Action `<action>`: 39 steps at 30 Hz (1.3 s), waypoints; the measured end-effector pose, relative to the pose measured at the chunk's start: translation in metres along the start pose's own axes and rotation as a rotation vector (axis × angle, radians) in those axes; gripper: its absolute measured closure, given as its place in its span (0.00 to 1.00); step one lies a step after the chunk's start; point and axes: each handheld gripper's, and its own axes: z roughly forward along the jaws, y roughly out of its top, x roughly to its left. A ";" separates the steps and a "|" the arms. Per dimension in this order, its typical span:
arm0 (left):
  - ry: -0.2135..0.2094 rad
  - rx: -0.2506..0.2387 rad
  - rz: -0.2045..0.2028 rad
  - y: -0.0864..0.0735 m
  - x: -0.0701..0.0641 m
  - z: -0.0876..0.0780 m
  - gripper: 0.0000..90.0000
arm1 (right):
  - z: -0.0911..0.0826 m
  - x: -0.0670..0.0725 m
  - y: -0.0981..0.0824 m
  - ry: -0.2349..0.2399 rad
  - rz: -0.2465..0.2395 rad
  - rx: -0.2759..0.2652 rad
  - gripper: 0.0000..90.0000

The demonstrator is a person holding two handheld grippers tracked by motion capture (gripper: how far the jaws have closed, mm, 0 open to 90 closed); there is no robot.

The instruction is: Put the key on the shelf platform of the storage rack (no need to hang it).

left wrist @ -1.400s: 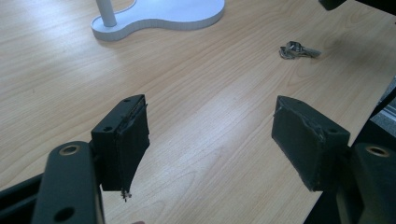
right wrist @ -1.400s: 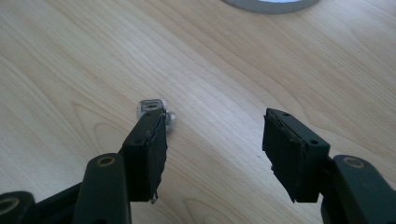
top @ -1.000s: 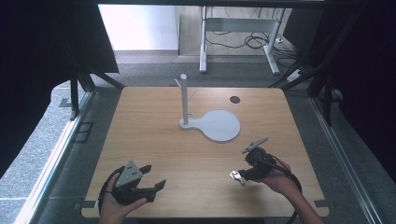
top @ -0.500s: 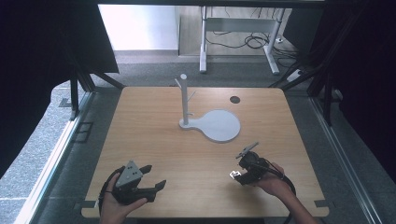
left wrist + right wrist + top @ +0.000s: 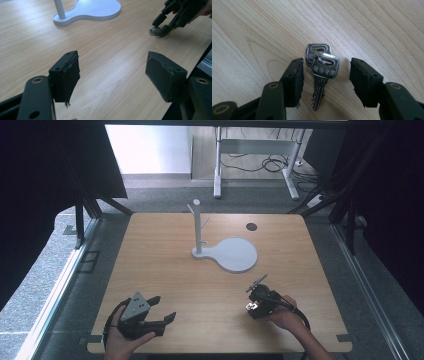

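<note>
- Where the right gripper (image 5: pixel 325 82) looks down its own view, two silver keys (image 5: pixel 321 67) lie flat on the wooden table (image 5: pixel 249 30), joined by one small ring, stacked one over the other in the middle of the frame.
- Its two black jaws stand apart, one on each side of the keys, with a gap of bare wood between each jaw and the metal; neither pad touches them.
- In the high view the right gripper (image 5: pixel 256 301) sits at the lower right of the frame, tipped down at the table (image 5: pixel 165 270), held by one hand (image 5: pixel 286 319).
- The left gripper (image 5: pixel 162 309) rests at the lower left of that frame in the other hand (image 5: pixel 120 342), with one grey three-cornered plate on top.
- In the left gripper view its two jaws are spread wide, with nothing between them but tabletop.
- One white stand (image 5: pixel 222 251) occupies the centre of the high view: one upright post with a short peg, on a flat rounded base.
- One small dark round spot (image 5: pixel 251 226) marks the table at the upper right of the tabletop.
- In the left gripper view, the keys (image 5: pixel 153 31) glint at the upper right, under the tip of the right gripper (image 5: pixel 161 23).
</note>
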 end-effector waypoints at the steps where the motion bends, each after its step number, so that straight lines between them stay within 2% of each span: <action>1: 0.000 -0.001 -0.002 0.000 0.001 0.000 0.31 | 0.000 -0.001 0.001 0.010 0.006 0.005 0.58; 4: 0.001 0.000 -0.003 0.000 0.001 0.000 0.31 | 0.000 -0.002 0.002 0.043 0.013 0.012 0.66; 6: 0.001 -0.001 -0.001 0.000 0.000 0.000 0.31 | 0.000 -0.004 0.002 0.048 0.017 0.010 0.72; 13: -0.003 0.005 0.003 0.000 -0.002 0.002 0.31 | -0.001 -0.006 0.002 0.055 0.026 0.012 0.75; 19: -0.004 0.005 0.002 0.000 -0.001 0.003 0.31 | -0.002 -0.008 0.001 0.060 0.010 0.028 0.75; 22: -0.002 0.005 0.000 -0.001 0.000 0.003 0.31 | -0.009 -0.011 0.000 0.058 0.020 0.017 0.75; 29: -0.005 0.006 0.004 0.000 -0.002 0.004 0.31 | -0.027 -0.011 0.002 0.046 0.000 -0.004 0.75; 39: -0.004 0.004 0.005 0.000 -0.001 0.003 0.31 | -0.051 -0.013 0.006 0.027 -0.004 -0.040 0.75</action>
